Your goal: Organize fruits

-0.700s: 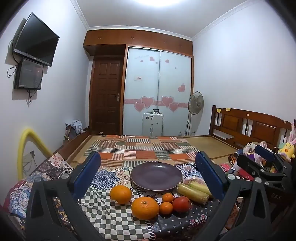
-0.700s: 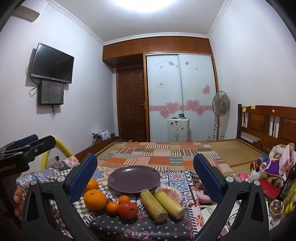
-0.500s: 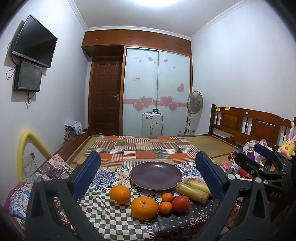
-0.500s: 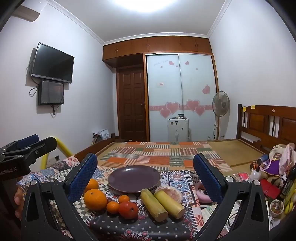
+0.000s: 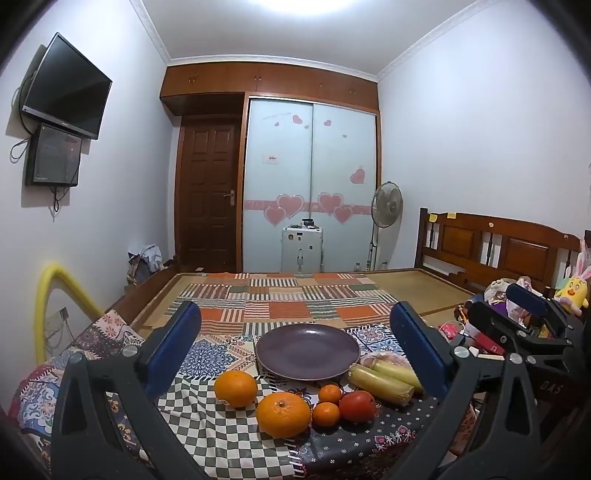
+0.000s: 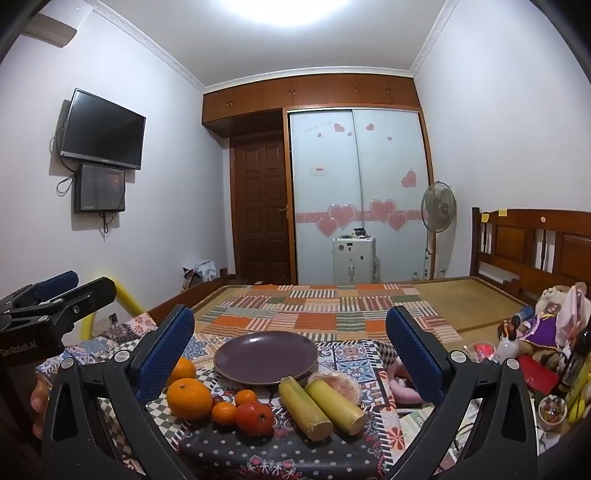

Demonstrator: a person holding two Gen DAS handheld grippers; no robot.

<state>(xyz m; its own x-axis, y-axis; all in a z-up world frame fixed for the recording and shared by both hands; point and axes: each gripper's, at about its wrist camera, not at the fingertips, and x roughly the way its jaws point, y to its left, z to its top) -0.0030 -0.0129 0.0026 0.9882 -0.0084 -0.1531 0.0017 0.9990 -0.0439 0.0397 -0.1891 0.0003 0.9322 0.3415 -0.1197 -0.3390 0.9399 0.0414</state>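
Black gripper (image 5: pixel 295 347), blue pads (image 5: pixel 173 347)

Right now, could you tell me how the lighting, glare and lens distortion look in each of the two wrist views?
Left wrist view: the ceiling light blows out to white at the top edge, walls and ceiling lines bow with the fisheye, corners go black, fruit is sharp. Right wrist view: the same white glare overhead, the same bowing, and the purple plate evenly lit without hard shadows.

Patchwork-covered bed (image 5: pixel 295 302) w/ plate (image 5: pixel 307 351), oranges (image 5: pixel 283 414), tomato (image 5: pixel 357 406), cane pcs (image 5: pixel 380 382).
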